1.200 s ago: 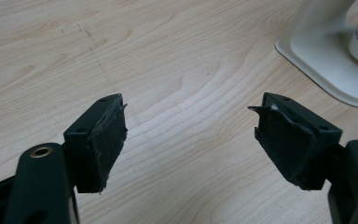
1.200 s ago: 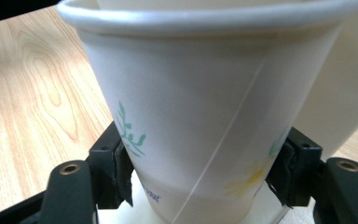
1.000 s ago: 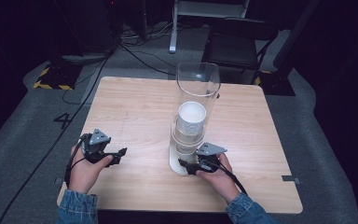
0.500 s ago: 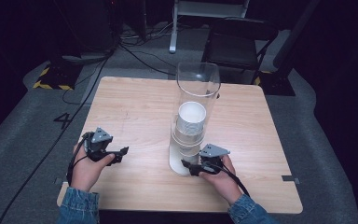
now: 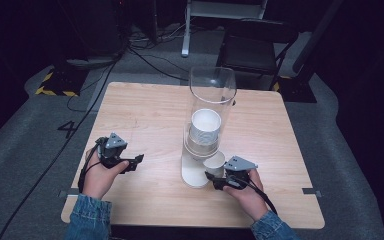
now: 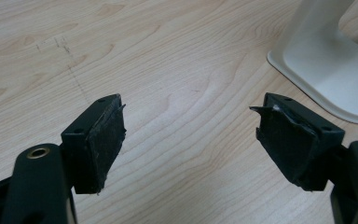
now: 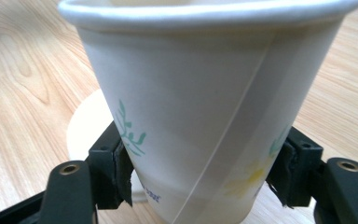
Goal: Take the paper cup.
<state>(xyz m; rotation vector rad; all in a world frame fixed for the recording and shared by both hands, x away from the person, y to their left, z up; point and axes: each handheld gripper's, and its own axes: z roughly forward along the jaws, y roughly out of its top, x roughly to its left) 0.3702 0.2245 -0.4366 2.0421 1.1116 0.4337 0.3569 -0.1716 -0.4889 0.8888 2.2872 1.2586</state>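
Observation:
A clear tube dispenser point(image 5: 211, 100) stands mid-table on a white base point(image 5: 192, 175) and holds a stack of white paper cups point(image 5: 205, 128). My right gripper point(image 5: 211, 178) is shut on one paper cup point(image 5: 214, 162) just in front of the dispenser's foot. In the right gripper view the cup point(image 7: 205, 102) stands upright, with green and yellow print, and both pads point(image 7: 116, 173) press its lower sides above the white base point(image 7: 85, 126). My left gripper point(image 5: 138, 161) rests open to the left. Nothing but bare wood lies between its jaws point(image 6: 189, 140), and the dispenser base point(image 6: 328, 65) is to its upper right.
The wooden table point(image 5: 145, 115) has bare room on its left and far parts. A black chair point(image 5: 257, 47) and cables on the grey floor point(image 5: 55, 130) lie beyond the far edge. Both hands are near the front edge.
My right gripper has drawn slightly right and toward the person, and a cup now shows in it outside the dispenser's foot. The left gripper shifted a little to the right.

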